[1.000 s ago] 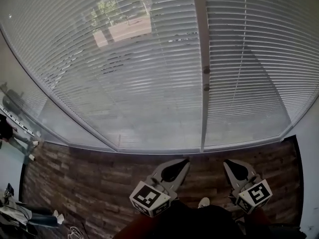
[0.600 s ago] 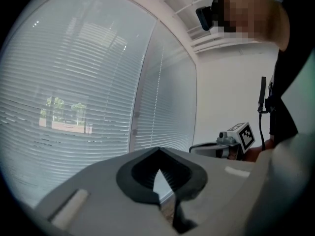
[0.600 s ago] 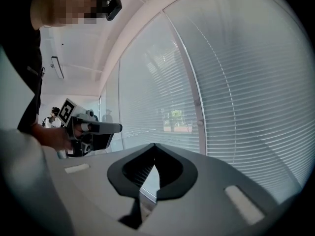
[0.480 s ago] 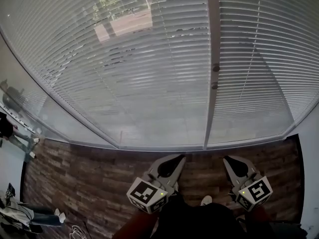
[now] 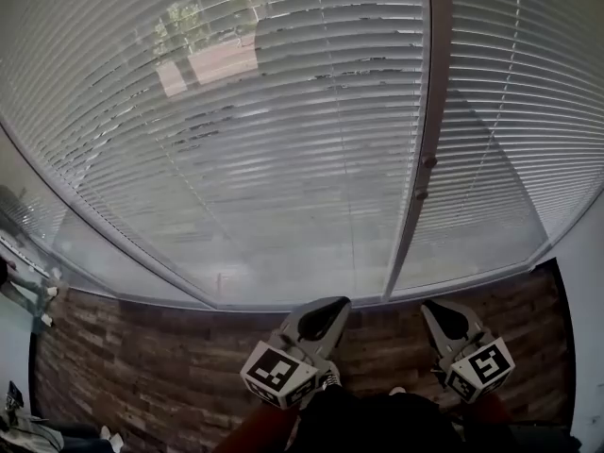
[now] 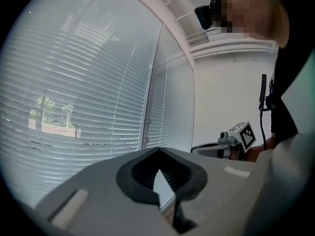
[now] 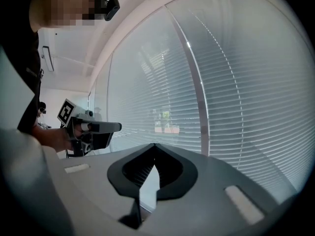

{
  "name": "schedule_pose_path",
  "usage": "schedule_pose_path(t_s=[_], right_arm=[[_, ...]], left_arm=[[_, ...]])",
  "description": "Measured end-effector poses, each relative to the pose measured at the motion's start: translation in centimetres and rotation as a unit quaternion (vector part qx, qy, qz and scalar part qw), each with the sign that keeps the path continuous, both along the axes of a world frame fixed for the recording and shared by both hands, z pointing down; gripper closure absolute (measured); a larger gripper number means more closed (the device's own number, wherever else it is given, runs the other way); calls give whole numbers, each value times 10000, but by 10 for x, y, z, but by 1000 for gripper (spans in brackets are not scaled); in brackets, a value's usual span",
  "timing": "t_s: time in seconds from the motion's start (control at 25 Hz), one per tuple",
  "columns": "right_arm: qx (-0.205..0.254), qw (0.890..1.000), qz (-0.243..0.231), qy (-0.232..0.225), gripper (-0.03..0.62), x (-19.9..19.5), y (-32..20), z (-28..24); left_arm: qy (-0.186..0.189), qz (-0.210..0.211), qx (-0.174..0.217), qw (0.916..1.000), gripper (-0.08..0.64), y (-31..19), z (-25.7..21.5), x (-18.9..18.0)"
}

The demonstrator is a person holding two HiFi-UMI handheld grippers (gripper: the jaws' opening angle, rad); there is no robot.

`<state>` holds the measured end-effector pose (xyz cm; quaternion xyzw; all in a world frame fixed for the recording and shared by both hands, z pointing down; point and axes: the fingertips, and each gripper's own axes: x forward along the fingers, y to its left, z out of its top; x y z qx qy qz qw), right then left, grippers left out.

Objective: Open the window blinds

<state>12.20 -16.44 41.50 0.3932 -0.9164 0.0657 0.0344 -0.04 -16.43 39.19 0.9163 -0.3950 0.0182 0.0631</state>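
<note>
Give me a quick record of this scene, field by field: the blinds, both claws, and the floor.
blinds: lowered over both panes, outdoors faintly visible between the slats
window post: upright between the two panes
left claw: shut, empty, not touching the blinds
right claw: shut, empty, not touching the blinds
floor: wood planks below the window

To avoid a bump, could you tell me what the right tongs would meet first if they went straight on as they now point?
The right tongs would most likely meet the window blinds, on slats just left of the upright frame post; nothing shows between, though depth is unclear.
</note>
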Motion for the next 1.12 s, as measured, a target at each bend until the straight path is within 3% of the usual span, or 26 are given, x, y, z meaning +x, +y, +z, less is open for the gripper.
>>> schedule_pose_path(t_s=[0.56, 0.84, 1.12], right_arm=[[263, 9971, 701, 131, 566, -71, -63, -16], [363, 9931, 1075, 305, 565, -53, -93, -10], [566, 9904, 1203, 377, 565, -15, -142, -34]], left_arm=[[-20, 507, 100, 9987, 560, -61, -6, -81], [48, 254, 94, 9996, 560, -81, 8, -107], [152, -212, 79, 9996, 560, -104, 12, -106]])
